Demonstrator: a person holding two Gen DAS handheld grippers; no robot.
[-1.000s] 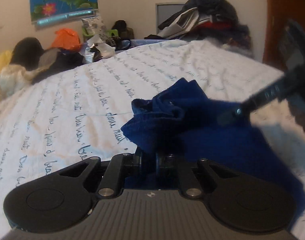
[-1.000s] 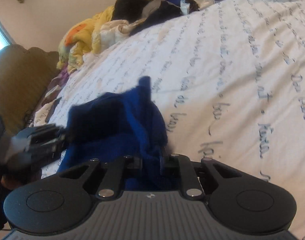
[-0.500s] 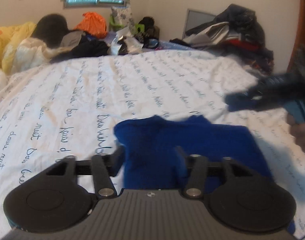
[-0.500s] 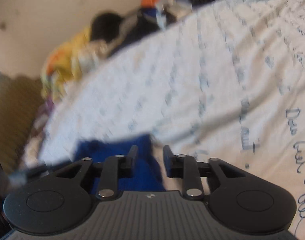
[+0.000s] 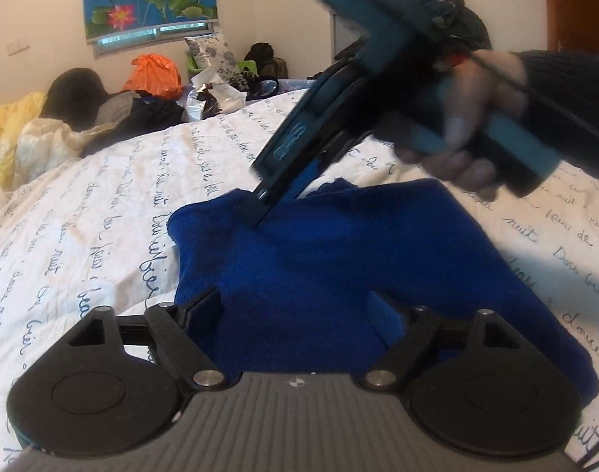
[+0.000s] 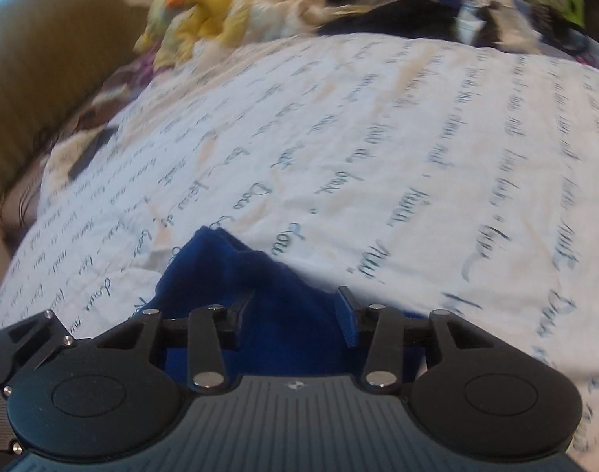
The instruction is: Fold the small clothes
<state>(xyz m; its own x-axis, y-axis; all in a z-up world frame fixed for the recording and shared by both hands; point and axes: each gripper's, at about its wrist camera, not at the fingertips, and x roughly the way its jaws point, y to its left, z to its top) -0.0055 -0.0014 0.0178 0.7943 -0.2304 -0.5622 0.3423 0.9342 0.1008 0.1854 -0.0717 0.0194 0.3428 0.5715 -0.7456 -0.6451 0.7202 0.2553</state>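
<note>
A dark blue small garment (image 5: 339,259) lies folded on the white bedsheet with blue script (image 5: 114,212). My left gripper (image 5: 299,310) is open, its jaws spread wide over the garment's near edge, holding nothing. My right gripper shows in the left wrist view (image 5: 260,216), held in a hand, with its tips down on the garment's far left corner. In the right wrist view that gripper (image 6: 295,318) is open above the garment's corner (image 6: 236,275).
Piled clothes and bedding (image 5: 32,145) lie at the bed's far left, with an orange bag (image 5: 154,74) and clutter behind. A dark clothes heap (image 5: 441,11) stands at the far right. A brown headboard (image 6: 36,78) is at the left in the right wrist view.
Both grippers have let go of the garment and opened. The garment now lies flat, folded over. My right gripper has swung across to its far left corner.
</note>
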